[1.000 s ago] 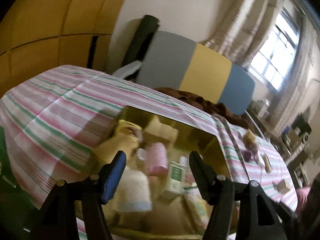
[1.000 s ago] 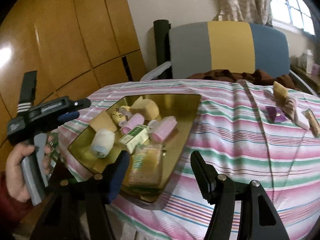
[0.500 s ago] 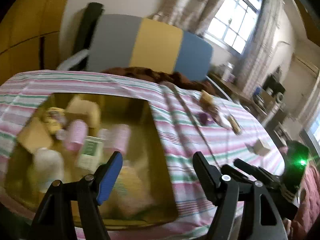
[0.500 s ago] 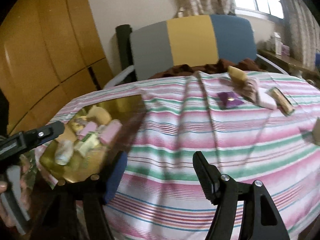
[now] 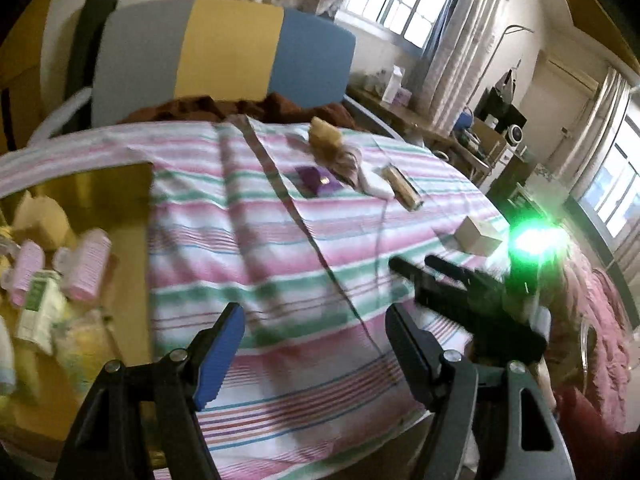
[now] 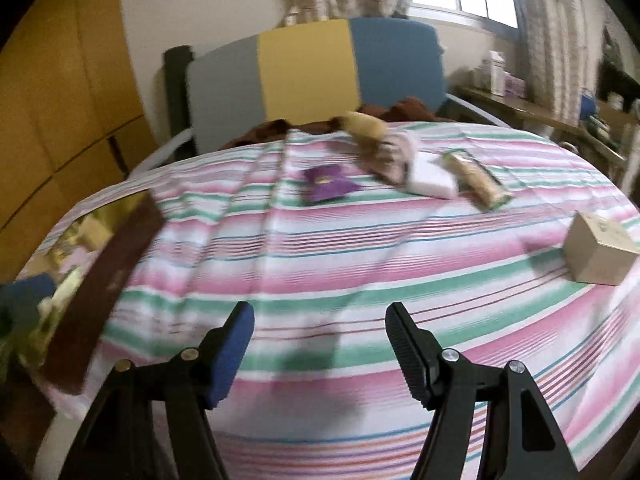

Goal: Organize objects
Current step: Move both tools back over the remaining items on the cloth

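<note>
Looking like the reach-for-the-next-item step: both grippers hover wide and empty over the striped bench (image 6: 360, 248). Left gripper (image 5: 316, 344) sits beside the gold tray (image 5: 132, 184), already holding rolls and packets. Right gripper (image 6: 320, 340) faces the leftovers: purple packet (image 6: 326, 184), white pack (image 6: 430, 178), snack bar (image 6: 476, 180) and box (image 6: 600, 252) off right. My guess is the next move means going forward and closing on one, maybe the packet.

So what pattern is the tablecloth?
The tablecloth has pink, green and white stripes; clearest in the right wrist view.
</note>
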